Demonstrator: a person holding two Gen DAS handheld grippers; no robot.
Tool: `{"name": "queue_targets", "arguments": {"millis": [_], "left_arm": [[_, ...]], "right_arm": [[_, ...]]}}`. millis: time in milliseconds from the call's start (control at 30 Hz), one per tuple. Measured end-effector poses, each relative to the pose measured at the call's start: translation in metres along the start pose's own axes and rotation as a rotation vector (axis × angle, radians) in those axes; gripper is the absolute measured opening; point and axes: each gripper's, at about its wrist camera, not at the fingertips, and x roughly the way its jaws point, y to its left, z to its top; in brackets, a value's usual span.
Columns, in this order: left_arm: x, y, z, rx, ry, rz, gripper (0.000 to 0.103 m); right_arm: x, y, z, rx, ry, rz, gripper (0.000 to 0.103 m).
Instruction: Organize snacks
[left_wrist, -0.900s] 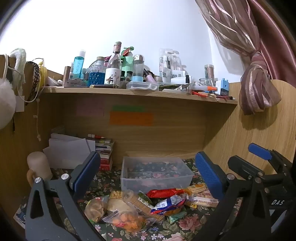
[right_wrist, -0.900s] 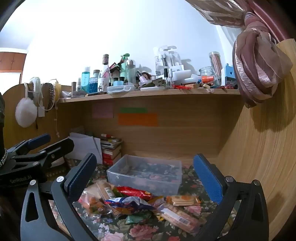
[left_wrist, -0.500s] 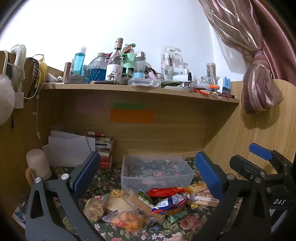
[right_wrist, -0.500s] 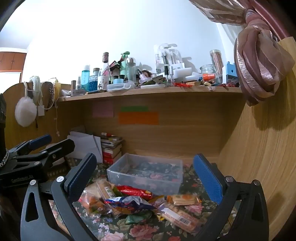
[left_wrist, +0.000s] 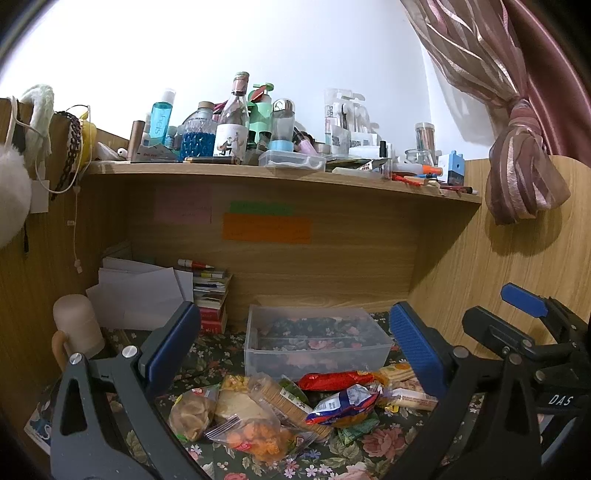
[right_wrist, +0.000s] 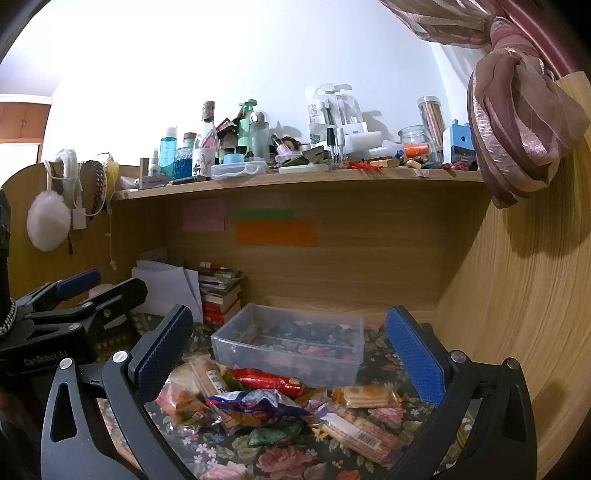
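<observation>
A pile of snack packets (left_wrist: 295, 410) lies on the flowered cloth in front of an empty clear plastic box (left_wrist: 314, 341); both show in the right wrist view too, the pile (right_wrist: 266, 402) before the box (right_wrist: 291, 345). The pile includes a red packet (left_wrist: 338, 380), a blue-white packet (left_wrist: 343, 402) and cracker packs (right_wrist: 365, 397). My left gripper (left_wrist: 293, 339) is open and empty, hovering above and short of the pile. My right gripper (right_wrist: 288, 343) is open and empty, likewise above the pile. Each gripper shows at the edge of the other's view.
The desk nook has wooden walls close on the right (right_wrist: 517, 314) and the left. Stacked books (left_wrist: 212, 295) and white papers (left_wrist: 140, 295) stand at back left, with a beige mug (left_wrist: 75, 328) in front. A cluttered shelf (left_wrist: 280, 173) overhangs.
Both views have shifted slightly; the shelf and box sit a little lower in frame, so both grippers have tilted or risen slightly. Nothing was grasped or moved.
</observation>
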Motion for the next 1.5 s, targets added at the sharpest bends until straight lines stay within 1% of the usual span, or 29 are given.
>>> {"name": "queue_targets", "arguments": {"millis": [633, 1033, 1500], "left_arm": [[0.0007, 0.0006, 0.0006, -0.001, 0.002, 0.001, 0.103], [0.0021, 0.001, 0.0013, 0.003, -0.001, 0.007, 0.103], [0.0047, -0.0023, 0.0026, 0.011, 0.007, 0.004, 0.103]], "right_arm": [[0.0029, -0.001, -0.0004, 0.003, 0.009, 0.003, 0.103], [0.0035, -0.0009, -0.0031, 0.001, -0.001, -0.052, 0.103], [0.0031, 0.0006, -0.0031, 0.002, 0.002, -0.046, 0.103]]}}
